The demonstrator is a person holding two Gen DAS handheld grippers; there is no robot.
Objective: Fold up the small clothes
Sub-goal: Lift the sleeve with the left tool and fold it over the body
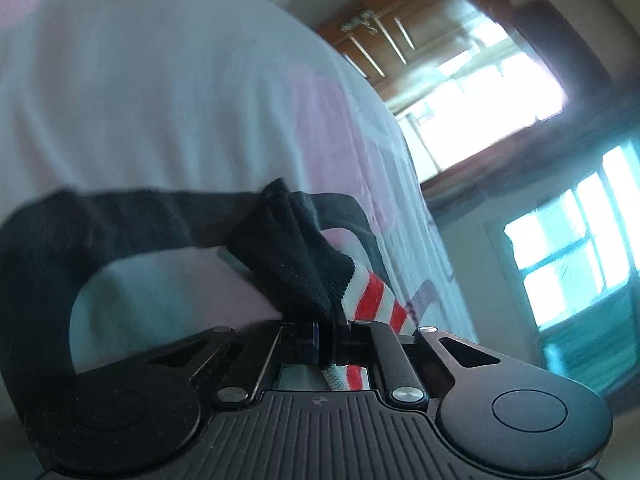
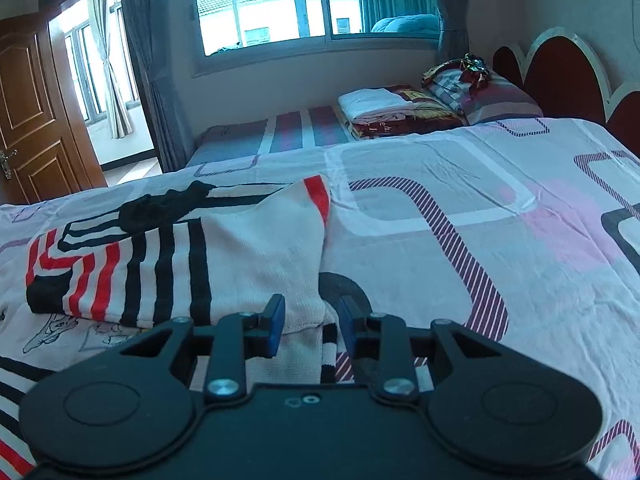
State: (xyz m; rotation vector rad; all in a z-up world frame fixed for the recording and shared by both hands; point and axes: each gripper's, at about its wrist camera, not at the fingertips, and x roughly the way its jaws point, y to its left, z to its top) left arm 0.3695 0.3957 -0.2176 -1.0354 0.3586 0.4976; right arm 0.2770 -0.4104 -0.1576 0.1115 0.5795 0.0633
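A white knitted garment (image 2: 240,248) with black and red stripes lies partly folded on the patterned bed sheet (image 2: 460,184). My right gripper (image 2: 311,326) hovers at its near right corner, open, with the cloth's edge lying between the blue fingers (image 2: 274,324). In the left wrist view my left gripper (image 1: 328,336) is shut on a bunch of the garment: black fabric (image 1: 288,248) and a red and white striped band (image 1: 372,300) rise out of the closed jaws. The picture there is tilted and blurred, with the pale sheet (image 1: 160,100) behind.
A folded stack of bedding (image 2: 384,108) and a striped pillow (image 2: 492,96) lie at the far side by the red headboard (image 2: 560,68). A wooden door (image 2: 32,120) stands open at left. A window (image 2: 304,0) with grey curtains faces the bed.
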